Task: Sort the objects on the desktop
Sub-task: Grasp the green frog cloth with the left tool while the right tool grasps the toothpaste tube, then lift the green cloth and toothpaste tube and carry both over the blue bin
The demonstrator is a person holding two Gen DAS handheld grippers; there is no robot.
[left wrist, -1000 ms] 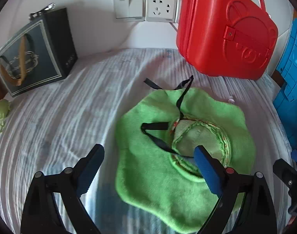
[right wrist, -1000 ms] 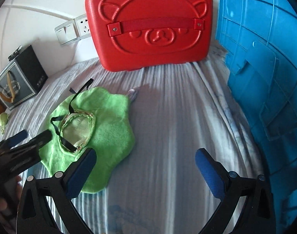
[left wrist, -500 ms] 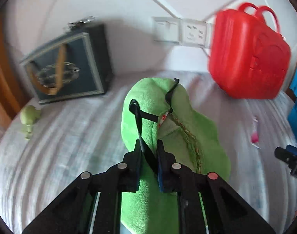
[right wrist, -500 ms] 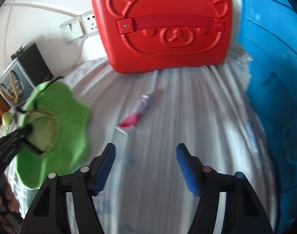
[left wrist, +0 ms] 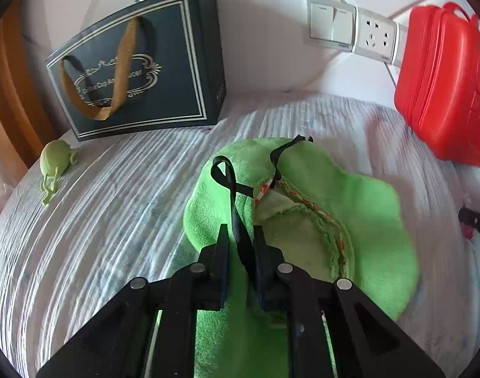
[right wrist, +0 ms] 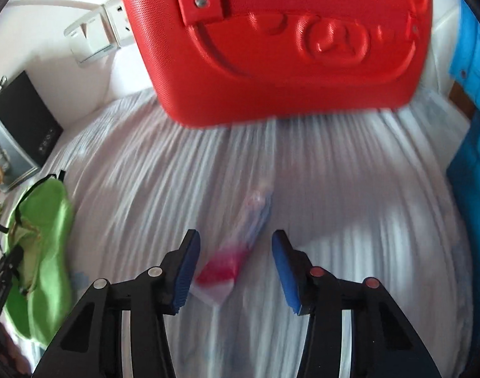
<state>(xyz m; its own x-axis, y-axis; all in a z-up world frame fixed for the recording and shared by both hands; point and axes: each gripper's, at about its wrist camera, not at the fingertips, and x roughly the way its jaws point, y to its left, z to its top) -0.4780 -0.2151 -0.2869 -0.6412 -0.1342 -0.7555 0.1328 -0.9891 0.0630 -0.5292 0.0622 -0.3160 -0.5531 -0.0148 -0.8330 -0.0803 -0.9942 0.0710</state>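
Observation:
A green fleece hat with black straps lies on the striped white cloth; it also shows at the left of the right wrist view. My left gripper is shut on the hat's black strap. A small pink and white tube lies on the cloth, blurred. My right gripper is open, with its fingers on either side of the tube, just above it.
A red bear-face case stands close ahead of the right gripper, also at the right of the left view. A dark gift bag stands at the back left, a small green toy beside it. A blue crate stands at the right.
My left gripper closed on the hat's strap and dragged the hat left, uncovering the tube. My right gripper moved forward over the tube and narrowed its opening.

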